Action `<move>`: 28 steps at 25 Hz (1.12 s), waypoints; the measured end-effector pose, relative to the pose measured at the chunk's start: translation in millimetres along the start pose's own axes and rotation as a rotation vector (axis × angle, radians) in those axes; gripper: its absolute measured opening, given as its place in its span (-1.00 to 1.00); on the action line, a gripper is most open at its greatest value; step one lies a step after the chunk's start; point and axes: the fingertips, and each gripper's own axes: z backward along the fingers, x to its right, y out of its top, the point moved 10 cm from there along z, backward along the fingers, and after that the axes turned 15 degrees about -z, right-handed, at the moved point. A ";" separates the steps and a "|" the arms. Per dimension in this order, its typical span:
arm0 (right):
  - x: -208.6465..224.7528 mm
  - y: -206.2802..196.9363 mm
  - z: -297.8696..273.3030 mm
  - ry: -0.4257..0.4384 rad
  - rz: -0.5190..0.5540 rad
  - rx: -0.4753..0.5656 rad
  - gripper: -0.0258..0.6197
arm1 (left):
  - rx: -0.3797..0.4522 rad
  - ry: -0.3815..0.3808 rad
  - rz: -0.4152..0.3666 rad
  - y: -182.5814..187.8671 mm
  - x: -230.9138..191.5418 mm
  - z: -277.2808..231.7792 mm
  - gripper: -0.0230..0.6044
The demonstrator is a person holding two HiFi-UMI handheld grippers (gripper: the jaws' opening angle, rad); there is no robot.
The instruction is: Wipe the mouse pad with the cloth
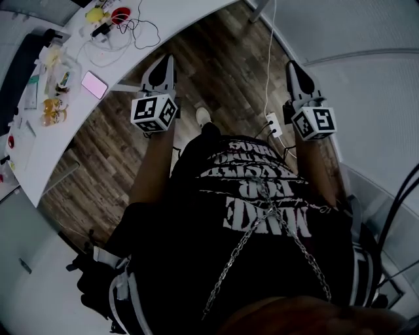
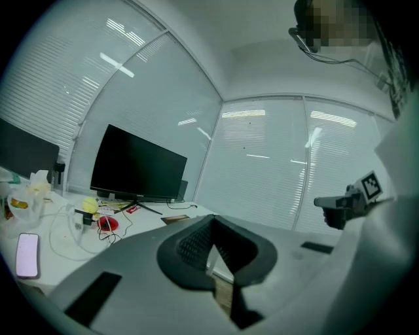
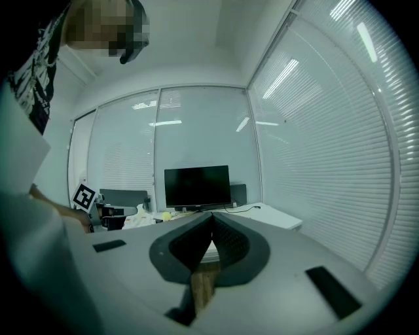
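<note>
The desk (image 1: 55, 154) runs off the left edge; its clutter (image 1: 54, 108), perhaps snacks, blurs.

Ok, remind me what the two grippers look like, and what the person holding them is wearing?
Both alike: the left gripper and right gripper have pale grey bodies tapering to dark, ribbed pads. Each carries a white cube printed with black square markers. The person wears a black shirt with white lettering and a silver chain.

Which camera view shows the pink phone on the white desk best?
The head view: the pink phone lies whole on the white desk, seen from above. The left gripper view shows the phone near the picture's left edge, foreshortened. The right gripper view does not show it.
</note>
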 end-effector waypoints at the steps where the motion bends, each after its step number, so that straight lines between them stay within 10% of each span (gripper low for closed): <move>1: -0.9 2.3 -1.3 -0.009 0.003 0.004 -0.92 | 0.006 -0.011 -0.001 1.1 -2.3 -3.6 -0.94; 28: 9.0 3.5 -82.3 -0.023 -0.064 0.026 -0.92 | -0.021 -0.012 -0.055 12.9 -66.0 -61.2 -0.94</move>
